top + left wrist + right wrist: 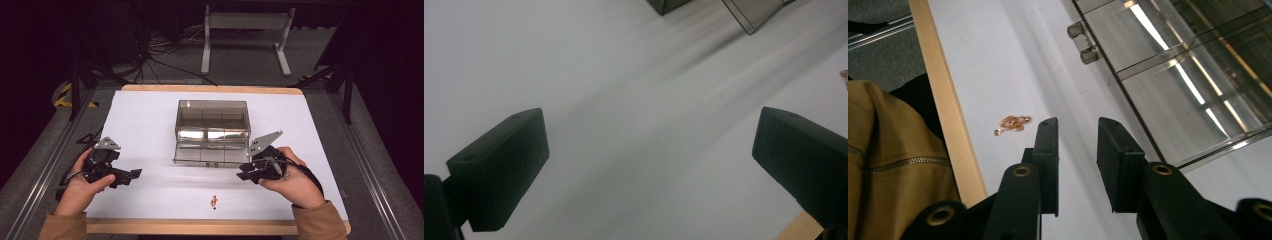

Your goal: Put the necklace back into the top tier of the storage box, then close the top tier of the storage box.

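The small gold chain (214, 201) lies bunched on the white table (150, 115) near its front edge, between your hands. Your right gripper (243, 174) hovers just beside it, jaws narrowly parted (nothing between them), by the clear compartment box (212, 131) with its lid down. Your left gripper (136, 175) gapes wide, empty.
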